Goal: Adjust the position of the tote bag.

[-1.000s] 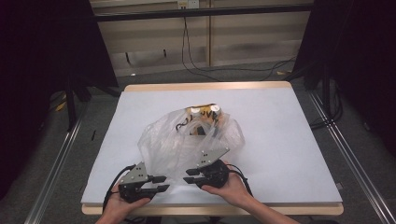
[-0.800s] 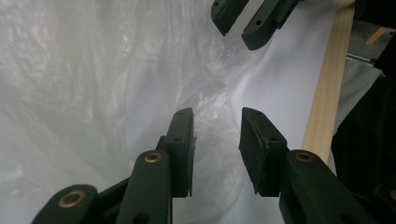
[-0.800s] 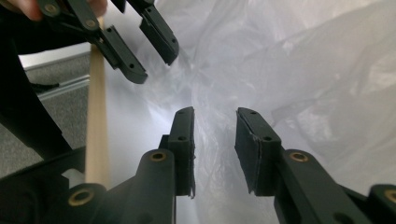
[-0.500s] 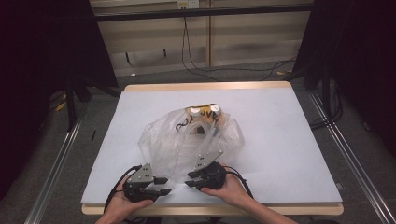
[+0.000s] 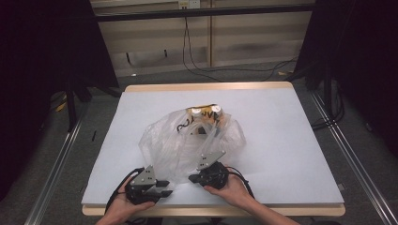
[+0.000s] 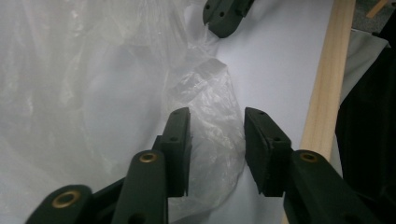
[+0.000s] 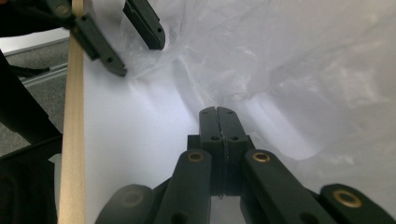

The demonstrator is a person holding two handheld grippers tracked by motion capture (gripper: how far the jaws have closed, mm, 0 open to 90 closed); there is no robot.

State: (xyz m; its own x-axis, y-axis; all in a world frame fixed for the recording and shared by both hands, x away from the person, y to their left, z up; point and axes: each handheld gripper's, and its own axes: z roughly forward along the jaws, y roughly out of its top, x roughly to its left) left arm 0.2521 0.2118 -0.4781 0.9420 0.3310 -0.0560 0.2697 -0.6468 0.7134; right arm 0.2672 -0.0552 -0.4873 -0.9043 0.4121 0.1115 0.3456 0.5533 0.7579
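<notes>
A crumpled clear plastic bag (image 5: pixel 187 140) lies in the middle of the white table (image 5: pixel 281 140), with yellow and white packages (image 5: pixel 204 112) inside at its far end. At the front edge, my left gripper (image 5: pixel 164 187) is open. Its jaws straddle a loose fold of the bag (image 6: pixel 210 116) without pinching it. My right gripper (image 5: pixel 192 178) is shut, and the bag's near edge (image 7: pixel 261 84) runs into its closed jaw tips (image 7: pixel 217 112). The right gripper's tip (image 6: pixel 224 18) touches the film just ahead of my left gripper (image 6: pixel 217 140).
The table's wooden front edge (image 6: pixel 322 107) runs close beside both grippers. White tabletop lies bare to the left and right of the bag. Cables (image 5: pixel 206 70) trail on the floor beyond the far edge, and dark curtains (image 5: pixel 47 70) flank the table.
My left gripper has edged slightly right toward the bag's near fold. The right gripper and the bag have hardly moved.
</notes>
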